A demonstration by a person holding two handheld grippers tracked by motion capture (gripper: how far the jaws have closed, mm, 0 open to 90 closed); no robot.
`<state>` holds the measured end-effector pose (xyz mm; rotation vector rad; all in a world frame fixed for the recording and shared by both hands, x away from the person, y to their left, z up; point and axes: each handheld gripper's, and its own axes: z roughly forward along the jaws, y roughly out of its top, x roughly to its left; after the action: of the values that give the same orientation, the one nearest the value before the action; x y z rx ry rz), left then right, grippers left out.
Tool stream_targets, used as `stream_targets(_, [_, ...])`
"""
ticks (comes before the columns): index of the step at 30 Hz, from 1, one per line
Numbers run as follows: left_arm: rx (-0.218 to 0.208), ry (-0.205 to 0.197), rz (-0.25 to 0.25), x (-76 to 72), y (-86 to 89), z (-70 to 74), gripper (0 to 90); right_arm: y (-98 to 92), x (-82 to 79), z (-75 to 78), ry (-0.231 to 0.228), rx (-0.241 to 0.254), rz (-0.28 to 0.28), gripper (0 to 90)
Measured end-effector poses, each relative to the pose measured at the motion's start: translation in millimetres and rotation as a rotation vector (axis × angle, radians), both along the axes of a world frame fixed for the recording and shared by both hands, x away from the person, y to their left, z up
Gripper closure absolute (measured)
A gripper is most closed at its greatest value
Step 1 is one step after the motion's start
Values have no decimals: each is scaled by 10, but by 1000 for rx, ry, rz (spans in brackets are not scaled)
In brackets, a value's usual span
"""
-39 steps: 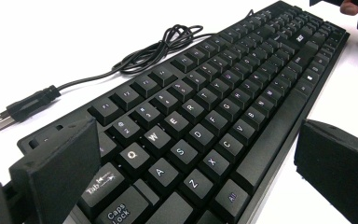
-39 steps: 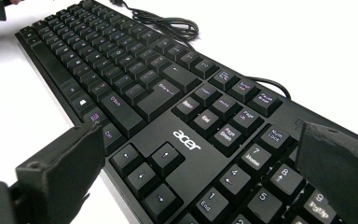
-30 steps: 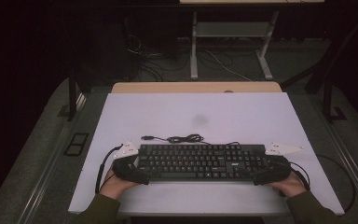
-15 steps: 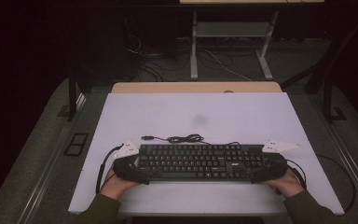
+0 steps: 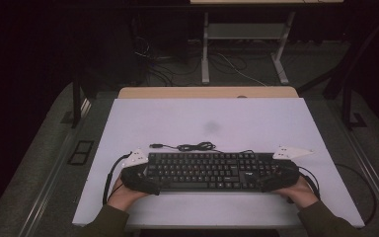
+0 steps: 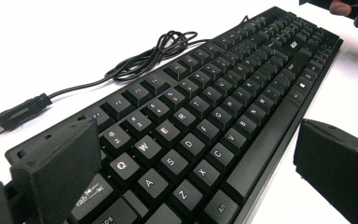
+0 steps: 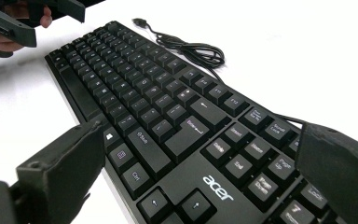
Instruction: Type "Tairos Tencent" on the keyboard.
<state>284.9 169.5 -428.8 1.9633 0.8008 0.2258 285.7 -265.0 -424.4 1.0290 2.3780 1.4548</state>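
Both the left gripper (image 5: 145, 178) and right gripper (image 5: 276, 177) straddle the keyboard (image 5: 209, 170) ends, jaws wide, nothing clamped; it looks stiff and light, best pinched by its edges.

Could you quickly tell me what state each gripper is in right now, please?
Left gripper: open, jaws straddling the keyboard's left end, not clamped.
Right gripper: open, jaws straddling the keyboard's right end, not clamped.

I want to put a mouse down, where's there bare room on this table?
Free: the table's far half beyond the coiled cable, and the near strip before the keyboard. Crowded: both keyboard ends, where the left claw and right claw sit.
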Motion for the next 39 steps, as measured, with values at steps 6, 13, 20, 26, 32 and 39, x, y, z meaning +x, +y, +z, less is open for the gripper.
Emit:
stream_targets(6, [-4,1,-2,2,-26,-2,1,60,23,13,-1,10,9,15])
stream_targets(13, [-5,0,-4,6,-51,9,2,124,42,15,-2,15,22,15])
stream_targets(20, [-4,-3,-10,10,-77,17,2,178,57,23,-6,15,30,15])
stream_targets(26, [-7,-1,-14,24,-102,18,12,237,84,20,-4,12,43,15])
stream_targets(32, [-2,1,-14,34,-129,12,12,280,115,25,-6,12,55,15])
stream_targets(39, [-1,-3,-5,52,-155,15,23,373,164,17,0,7,84,15])
